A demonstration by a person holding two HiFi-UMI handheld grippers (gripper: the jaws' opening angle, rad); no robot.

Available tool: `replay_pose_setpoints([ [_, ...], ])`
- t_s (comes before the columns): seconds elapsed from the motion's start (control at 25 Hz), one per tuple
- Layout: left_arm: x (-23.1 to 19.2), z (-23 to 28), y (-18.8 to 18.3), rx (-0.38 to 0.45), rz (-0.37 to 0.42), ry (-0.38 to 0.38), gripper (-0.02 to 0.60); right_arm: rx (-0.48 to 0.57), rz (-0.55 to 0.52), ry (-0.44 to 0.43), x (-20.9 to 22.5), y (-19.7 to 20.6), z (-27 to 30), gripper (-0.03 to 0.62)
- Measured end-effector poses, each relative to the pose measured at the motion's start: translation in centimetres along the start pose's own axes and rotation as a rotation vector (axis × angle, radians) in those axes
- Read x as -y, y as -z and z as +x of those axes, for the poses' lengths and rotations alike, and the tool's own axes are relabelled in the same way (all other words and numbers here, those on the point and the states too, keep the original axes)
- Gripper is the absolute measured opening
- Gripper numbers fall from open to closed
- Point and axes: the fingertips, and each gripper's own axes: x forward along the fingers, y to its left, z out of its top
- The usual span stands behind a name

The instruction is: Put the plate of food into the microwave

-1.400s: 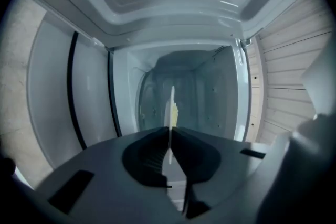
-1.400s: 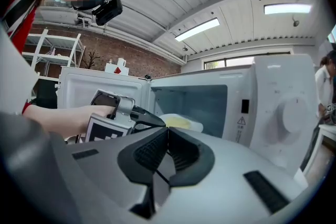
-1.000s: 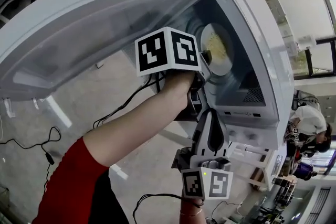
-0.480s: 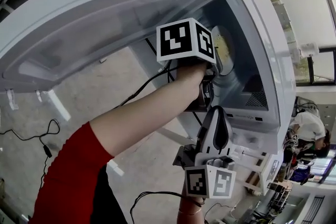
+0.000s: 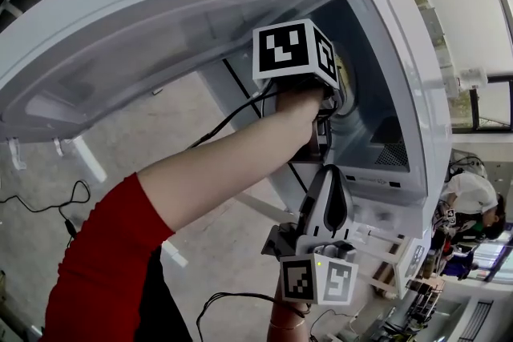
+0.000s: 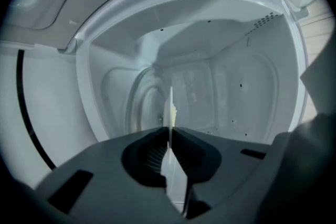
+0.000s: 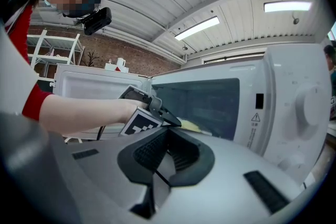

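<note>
Now the left gripper (image 6: 170,132) is reaching deep into the microwave (image 5: 401,52) at the head view's upper right, gripping the plate of food (image 6: 170,105) by its rim. Its narrow jaws are just beginning to open, probably to release it. The right gripper (image 7: 167,136), closed and empty, is waiting at lower centre, clear of the opening.

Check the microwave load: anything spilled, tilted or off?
Nothing stands out. The plate of food looks level inside the open microwave, with no spill visible. The left tool has the plate's rim between its jaws, which are opening.
</note>
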Motion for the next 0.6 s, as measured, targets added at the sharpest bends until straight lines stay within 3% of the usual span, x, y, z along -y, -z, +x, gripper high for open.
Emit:
replay_pose_setpoints([
  [0.12, 0.0, 0.0, -0.1, -0.012, 0.02, -0.013, 0.029, -0.003, -0.002, 0.002, 0.0, 0.1, 0.0, 0.015],
  [0.4, 0.1, 0.1, -0.1, -0.032, 0.15, -0.075, 0.029, -0.013, -0.021, 0.0, 0.0, 0.2, 0.5, 0.015],
  [0.6, 0.6, 0.3, -1.3, 0.013, 0.27, -0.08, 0.052, -0.01, -0.025, 0.001, 0.0, -0.1, 0.7, 0.015],
])
